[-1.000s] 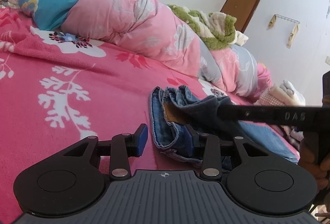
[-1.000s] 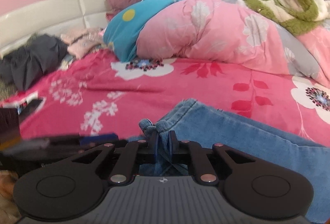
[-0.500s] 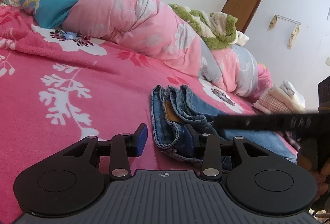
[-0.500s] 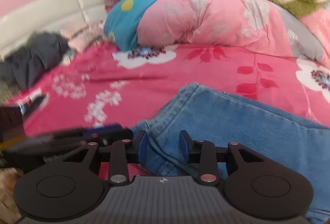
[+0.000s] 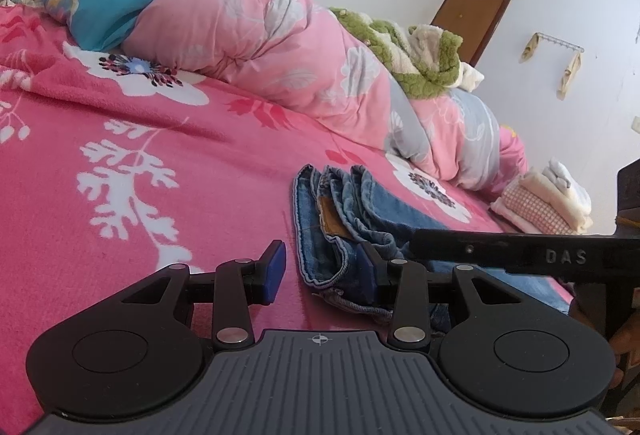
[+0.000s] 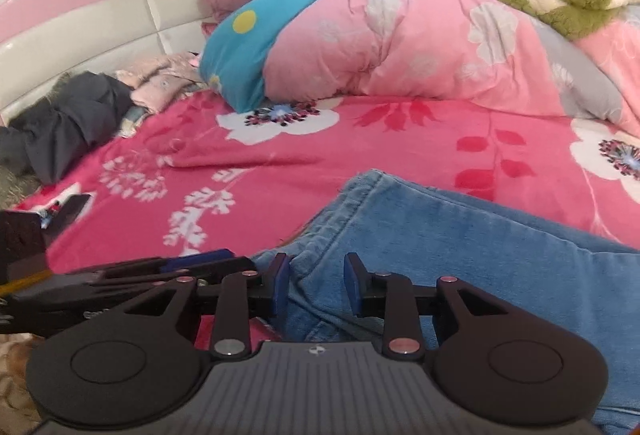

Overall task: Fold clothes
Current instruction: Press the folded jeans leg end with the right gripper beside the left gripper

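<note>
Here the folded blue jeans (image 5: 352, 219) lie on the pink floral blanket (image 5: 120, 163) near the bed's edge. The left gripper (image 5: 320, 269) is spread at the waistband end, and the right gripper (image 6: 314, 285), also spread, hovers over the denim, gripping nothing.

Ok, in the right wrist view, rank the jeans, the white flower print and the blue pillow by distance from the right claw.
1. Jeans, under the open right claw.
2. White flower print, mid-bed, ahead.
3. Blue pillow, just behind it, against the pink duvet.
</note>
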